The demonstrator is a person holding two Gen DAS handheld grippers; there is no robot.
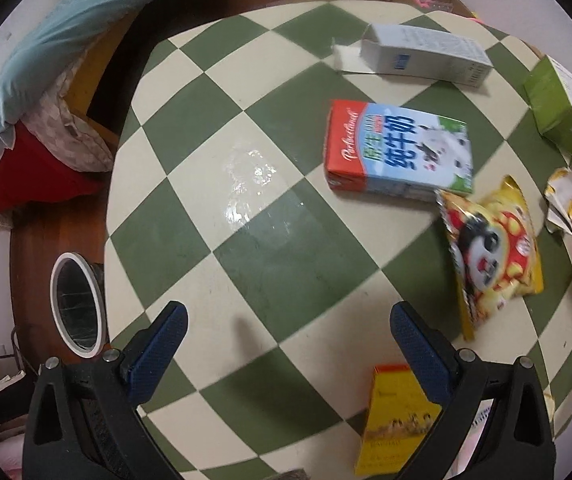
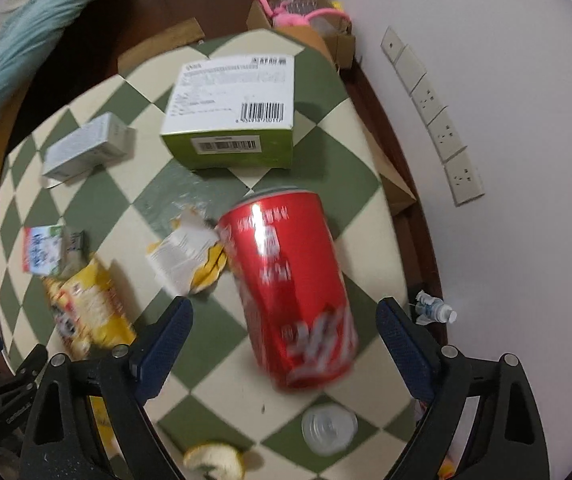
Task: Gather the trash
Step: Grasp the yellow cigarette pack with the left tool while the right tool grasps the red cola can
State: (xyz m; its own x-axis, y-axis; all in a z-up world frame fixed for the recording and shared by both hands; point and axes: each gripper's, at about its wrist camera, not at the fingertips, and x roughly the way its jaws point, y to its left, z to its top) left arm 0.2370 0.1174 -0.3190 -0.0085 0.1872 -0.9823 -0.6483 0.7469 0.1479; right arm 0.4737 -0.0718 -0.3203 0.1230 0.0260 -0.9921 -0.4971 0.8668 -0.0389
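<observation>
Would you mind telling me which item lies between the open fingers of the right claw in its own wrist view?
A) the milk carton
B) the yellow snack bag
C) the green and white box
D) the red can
D: the red can lies on its side on the checkered table, between the spread fingers of the right claw, which do not touch it; the green and white box sits beyond it.

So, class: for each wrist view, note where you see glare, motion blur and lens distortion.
Left wrist view: white glare patch on the checkered tablecloth; milk carton lettering slightly smeared; checks bow outward from the fisheye. Right wrist view: red can is motion-blurred with a bright streak of glare; snack bag blurred; green box sharper.
</observation>
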